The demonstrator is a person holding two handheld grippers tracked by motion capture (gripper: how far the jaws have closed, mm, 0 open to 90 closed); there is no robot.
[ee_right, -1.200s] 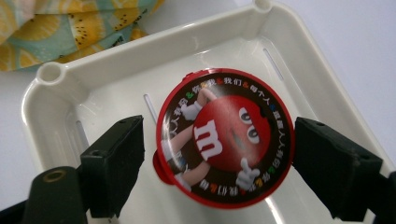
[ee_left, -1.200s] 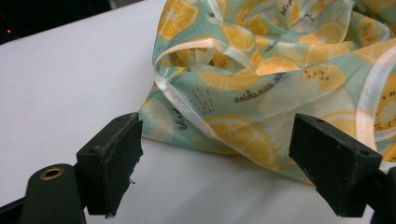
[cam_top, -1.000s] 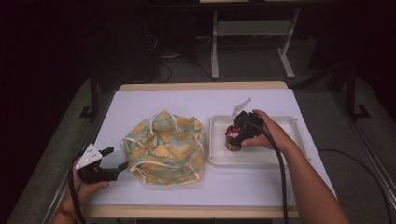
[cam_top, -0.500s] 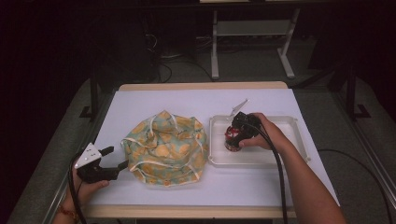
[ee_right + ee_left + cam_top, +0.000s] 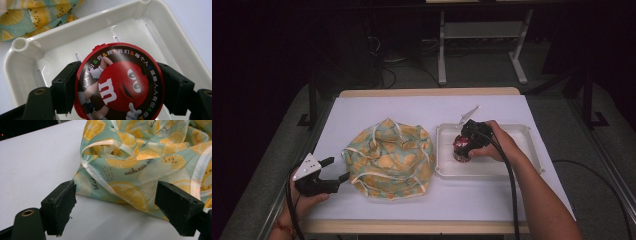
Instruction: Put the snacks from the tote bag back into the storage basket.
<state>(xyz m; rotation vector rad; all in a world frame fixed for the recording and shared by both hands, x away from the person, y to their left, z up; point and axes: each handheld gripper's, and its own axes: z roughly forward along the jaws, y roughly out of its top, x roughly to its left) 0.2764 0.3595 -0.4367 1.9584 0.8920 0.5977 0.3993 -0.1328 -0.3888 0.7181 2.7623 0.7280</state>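
A round red M&M's candy container sits between the jaws of my right gripper, which is shut on its sides. In the high view this gripper holds the container low in the left part of a white plastic tray; I cannot tell if it touches the floor of the tray. A crumpled teal cloth with lemon print lies at the table's middle. My left gripper is open at its near-left edge. The hem of the cloth lies just beyond the open left gripper, untouched.
The table top is white with a wooden rim. The tray's left wall stands close beside the cloth. A black cable runs along the right forearm. Metal stand legs are on the dark floor beyond the far edge.
The right gripper and the container have shifted slightly left and down inside the tray. The left gripper has hardly moved and stays open.
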